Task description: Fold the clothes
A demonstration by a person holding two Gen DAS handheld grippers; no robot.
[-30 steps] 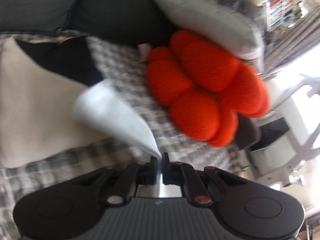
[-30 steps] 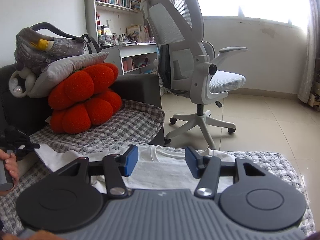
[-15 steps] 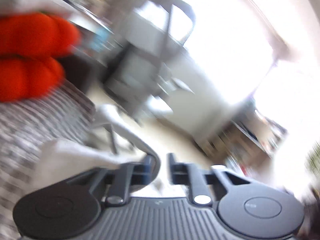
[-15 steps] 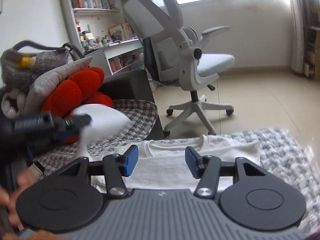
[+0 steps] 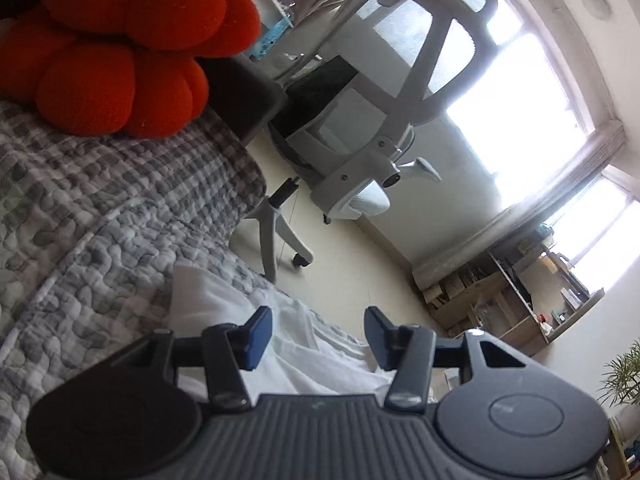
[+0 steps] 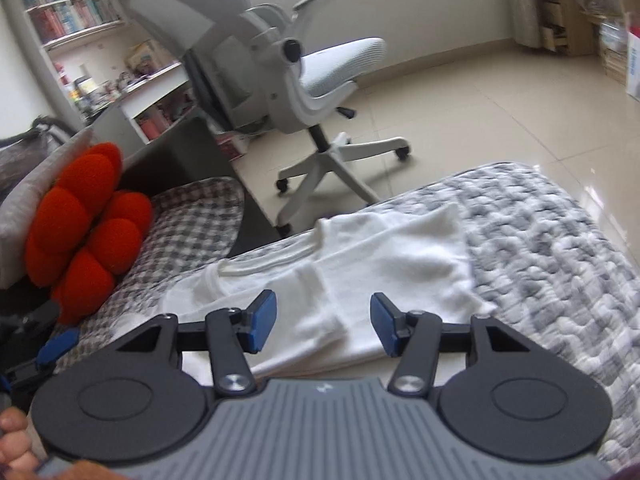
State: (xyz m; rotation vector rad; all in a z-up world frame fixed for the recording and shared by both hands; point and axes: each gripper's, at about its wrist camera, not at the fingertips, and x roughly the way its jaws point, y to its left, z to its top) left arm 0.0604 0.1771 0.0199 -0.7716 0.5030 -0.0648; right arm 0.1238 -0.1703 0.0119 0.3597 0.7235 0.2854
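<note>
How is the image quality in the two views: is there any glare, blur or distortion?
Left wrist view: the window is blown out to white, the office chair is backlit, and the frame is tilted with fisheye bending. Right wrist view: even light, mild softness toward the edges, glare on the floor at right; the white T-shirt reads clearly.

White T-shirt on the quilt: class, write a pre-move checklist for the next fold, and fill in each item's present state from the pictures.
1. Left gripper jaws open, holding nothing: ok.
2. Right gripper jaws open, holding nothing: ok.
3. White T-shirt lies wholly on the grey quilt: ok.
4. One side already folded over the shirt's middle: ok.
5. Shirt lies flat with no wrinkles: not ok, a ridge runs down the folded layer.
6. Near hem lies straight: cannot tell, the right gripper's body hides it.
7. Red cushion apart from the shirt: ok.
</note>
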